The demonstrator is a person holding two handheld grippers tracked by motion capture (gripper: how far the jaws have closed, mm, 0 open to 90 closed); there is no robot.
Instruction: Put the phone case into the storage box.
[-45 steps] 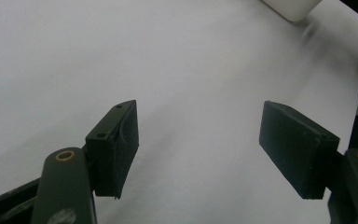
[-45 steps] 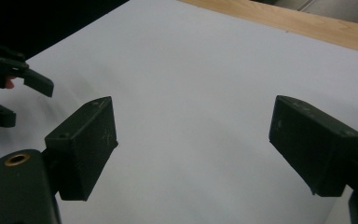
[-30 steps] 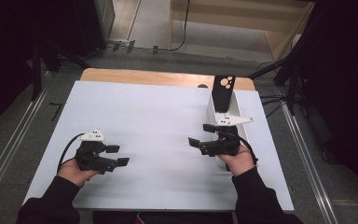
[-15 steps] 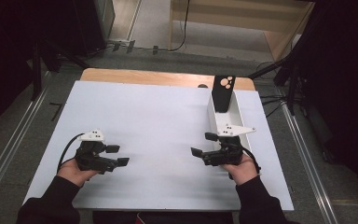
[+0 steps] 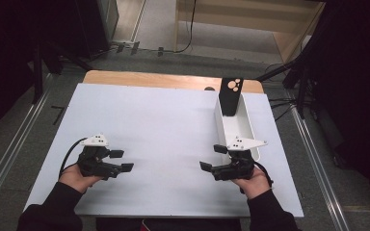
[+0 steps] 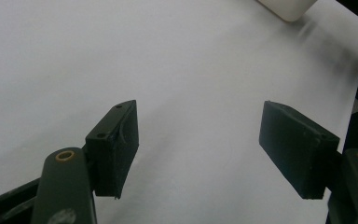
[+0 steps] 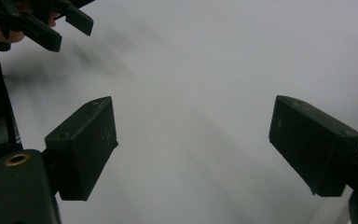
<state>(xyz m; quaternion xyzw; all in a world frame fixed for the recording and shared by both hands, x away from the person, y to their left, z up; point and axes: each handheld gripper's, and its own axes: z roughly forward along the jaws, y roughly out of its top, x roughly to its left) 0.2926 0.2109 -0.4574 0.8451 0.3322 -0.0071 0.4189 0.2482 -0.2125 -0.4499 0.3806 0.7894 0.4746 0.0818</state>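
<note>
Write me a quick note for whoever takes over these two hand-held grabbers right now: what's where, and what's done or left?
Left gripper: open, holding nothing, low over the white table at its near left.
Right gripper: open, holding nothing, at the near right, just by the near end of the white tray.
Black remote: leaning upright in the tray's far end, untouched.
Done: nothing visibly handled. Left: probably reaching for the remote, most likely with the right gripper.

A white table (image 5: 164, 125) stood over a grey floor (image 5: 9, 139), with a strip of bare wood (image 5: 149, 79) showing along its far edge. On its right side lay a long white tray (image 5: 246, 126), running near to far, and a black remote (image 5: 231, 96) leaned upright in the tray's far end. The rest of the tabletop was plain white.
</note>
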